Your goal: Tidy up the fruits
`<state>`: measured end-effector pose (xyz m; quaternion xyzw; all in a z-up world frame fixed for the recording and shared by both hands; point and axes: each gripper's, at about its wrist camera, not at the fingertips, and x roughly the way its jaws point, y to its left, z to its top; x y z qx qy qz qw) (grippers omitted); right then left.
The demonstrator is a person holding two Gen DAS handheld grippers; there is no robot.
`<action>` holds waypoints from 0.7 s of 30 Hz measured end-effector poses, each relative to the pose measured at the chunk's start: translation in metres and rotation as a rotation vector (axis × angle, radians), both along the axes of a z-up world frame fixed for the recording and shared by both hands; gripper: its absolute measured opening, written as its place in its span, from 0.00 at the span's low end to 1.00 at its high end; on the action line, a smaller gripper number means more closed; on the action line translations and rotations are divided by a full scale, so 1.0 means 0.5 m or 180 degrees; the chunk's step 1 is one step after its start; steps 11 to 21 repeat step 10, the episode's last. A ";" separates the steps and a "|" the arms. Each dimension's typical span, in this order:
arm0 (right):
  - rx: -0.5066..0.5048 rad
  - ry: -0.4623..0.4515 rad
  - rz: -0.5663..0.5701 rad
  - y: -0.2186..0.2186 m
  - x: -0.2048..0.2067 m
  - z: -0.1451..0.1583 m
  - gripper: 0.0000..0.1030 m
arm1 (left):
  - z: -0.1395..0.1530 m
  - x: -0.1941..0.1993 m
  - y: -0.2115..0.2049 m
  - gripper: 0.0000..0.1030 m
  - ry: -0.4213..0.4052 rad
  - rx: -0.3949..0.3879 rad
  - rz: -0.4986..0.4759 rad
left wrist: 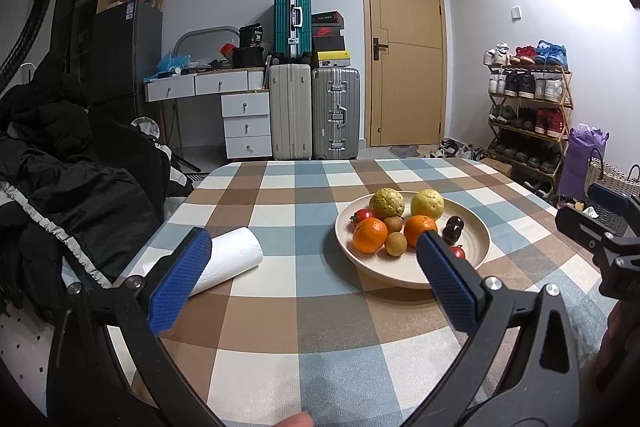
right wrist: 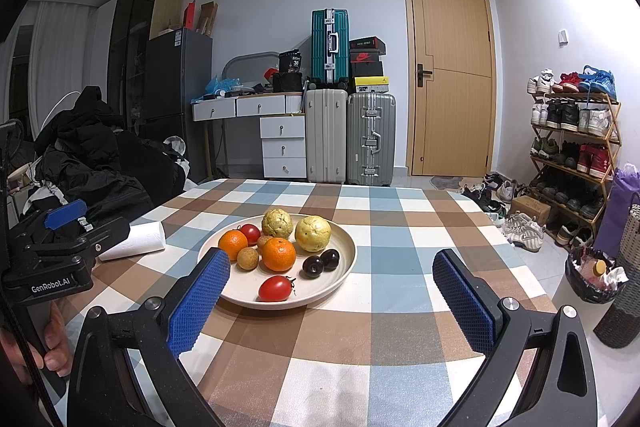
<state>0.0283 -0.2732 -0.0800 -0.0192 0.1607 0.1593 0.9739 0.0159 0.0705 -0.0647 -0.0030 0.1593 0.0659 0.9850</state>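
Hovering above the checked tabletop (right wrist: 360, 347), the left hand-held gripper (left wrist: 312, 247) and right hand-held gripper (right wrist: 332, 271) both stand spread wide, holding and touching nothing. Beyond their blue pads sits a cream plate (right wrist: 344, 263) near the tabletop's middle, carrying two oranges (right wrist: 279, 254), two knobbly yellow-green round fruits (right wrist: 313, 233), two brown longans (right wrist: 247, 259), two dark plums (right wrist: 313, 266) and red tomatoes; the nearest tomato (right wrist: 275, 287) lies lengthwise left-to-right, stem rightward. A paper towel roll (left wrist: 228, 259) lies left of the plate.
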 end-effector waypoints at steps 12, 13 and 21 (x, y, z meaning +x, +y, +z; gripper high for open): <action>0.0000 -0.0001 0.0000 0.000 0.000 0.000 1.00 | 0.004 0.000 0.004 0.99 -0.0017 -0.0020 -0.0005; 0.0000 -0.0001 0.0000 0.000 0.000 0.000 1.00 | 0.004 0.000 0.004 0.99 -0.0017 -0.0020 -0.0005; 0.0000 -0.0001 0.0000 0.000 0.000 0.000 1.00 | 0.004 0.000 0.004 0.99 -0.0017 -0.0020 -0.0005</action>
